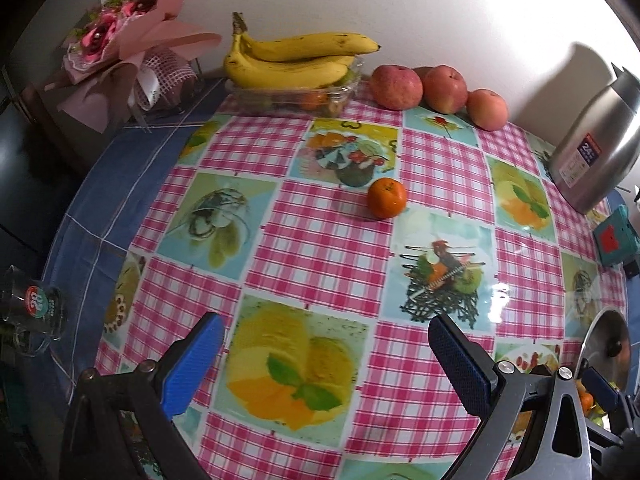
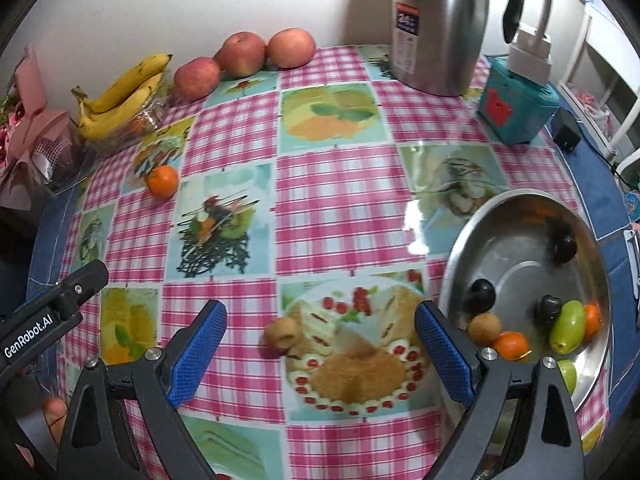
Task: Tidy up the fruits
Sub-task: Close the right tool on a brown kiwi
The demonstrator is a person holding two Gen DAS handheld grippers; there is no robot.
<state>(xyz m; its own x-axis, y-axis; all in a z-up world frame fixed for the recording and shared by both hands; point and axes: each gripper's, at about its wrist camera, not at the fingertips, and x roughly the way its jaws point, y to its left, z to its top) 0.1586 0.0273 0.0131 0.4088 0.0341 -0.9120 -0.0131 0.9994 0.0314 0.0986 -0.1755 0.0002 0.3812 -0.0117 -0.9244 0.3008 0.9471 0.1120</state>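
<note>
A small orange tangerine (image 1: 387, 197) (image 2: 162, 181) lies alone on the pink checked tablecloth, well ahead of my left gripper (image 1: 326, 364), which is open and empty. A small brown fruit (image 2: 283, 331) lies on the cloth between the open fingers of my right gripper (image 2: 320, 354), touching neither. A steel bowl (image 2: 596, 368) at the right holds several small fruits: dark plums, green ones, tangerines, a brown one. Bananas (image 1: 288, 60) (image 2: 120, 98) rest on a clear plastic box (image 1: 292, 98). Three apples (image 1: 438, 88) (image 2: 244, 54) line the wall.
A steel thermos jug (image 2: 438, 24) (image 1: 600, 136) and a teal box (image 2: 516, 106) stand at the back right. A wrapped bouquet (image 1: 120, 36) fills the back left corner. A glass mug (image 1: 32, 308) sits on the blue left edge. The left gripper's body (image 2: 48, 316) shows at the right view's left.
</note>
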